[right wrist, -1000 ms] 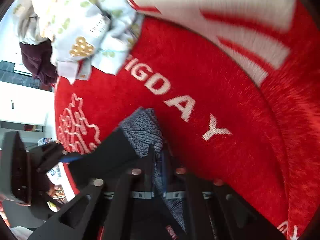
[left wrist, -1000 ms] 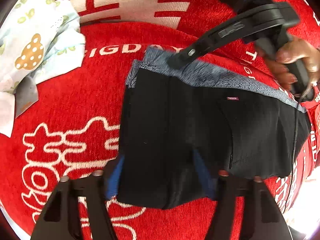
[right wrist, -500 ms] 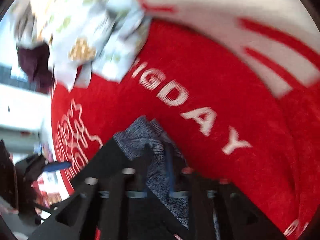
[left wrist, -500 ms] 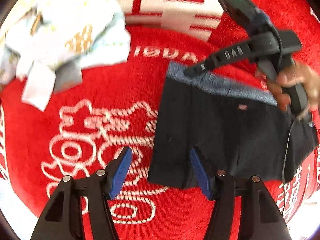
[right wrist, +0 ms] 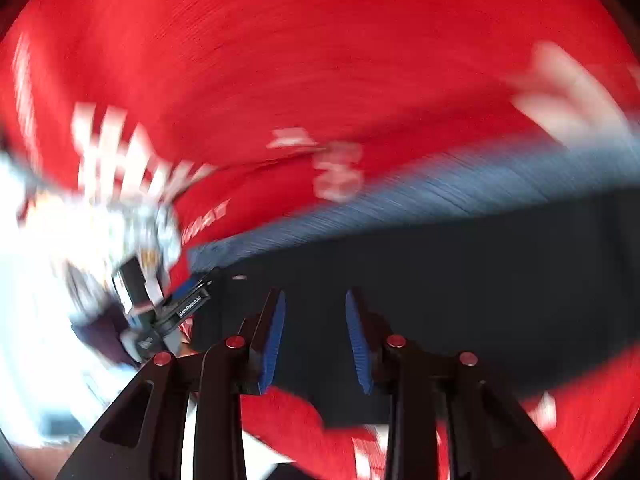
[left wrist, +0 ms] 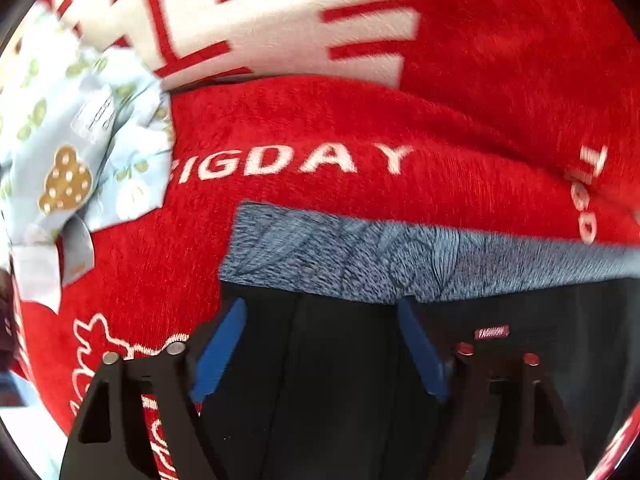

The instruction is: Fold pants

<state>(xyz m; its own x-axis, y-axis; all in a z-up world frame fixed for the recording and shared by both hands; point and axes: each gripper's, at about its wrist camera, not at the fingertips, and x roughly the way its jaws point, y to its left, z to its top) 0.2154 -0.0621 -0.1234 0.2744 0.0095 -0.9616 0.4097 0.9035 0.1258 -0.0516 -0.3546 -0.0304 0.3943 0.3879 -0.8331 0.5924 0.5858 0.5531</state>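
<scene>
Left wrist view: we see the left gripper (left wrist: 320, 344) pointing steeply down over the black pants (left wrist: 344, 392), which lie flat on the red blanket (left wrist: 280, 240). Its jaws are opening, blue pads (left wrist: 218, 352) spread wide. Black fabric shows between them, but we see neither pad pressing on it, so nothing gripped. Grey-blue waistband (left wrist: 400, 260) runs across the far edge of the pants, just past the fingertips. Small red "FASHION" label (left wrist: 491, 333) sits on the black cloth right of the right-hand pad. White lettering "IGDAY" (left wrist: 296, 164) on the blanket beyond the waistband. Light-blue patterned garment (left wrist: 80, 152) bunched at far left, apart from the pants.

Right wrist view: heavy motion blur. We see the right gripper (right wrist: 316, 344) over the black pants (right wrist: 460, 300), jaws opening, a modest gap between the blue pads (right wrist: 272, 344), nothing clamped. Waistband (right wrist: 420, 196) a blurred blue-grey strip along the far edge. Red blanket (right wrist: 320, 60) fills the rest. The left gripper (right wrist: 180, 304) shows at left, at the pants' end; we cannot tell its state from here.
</scene>
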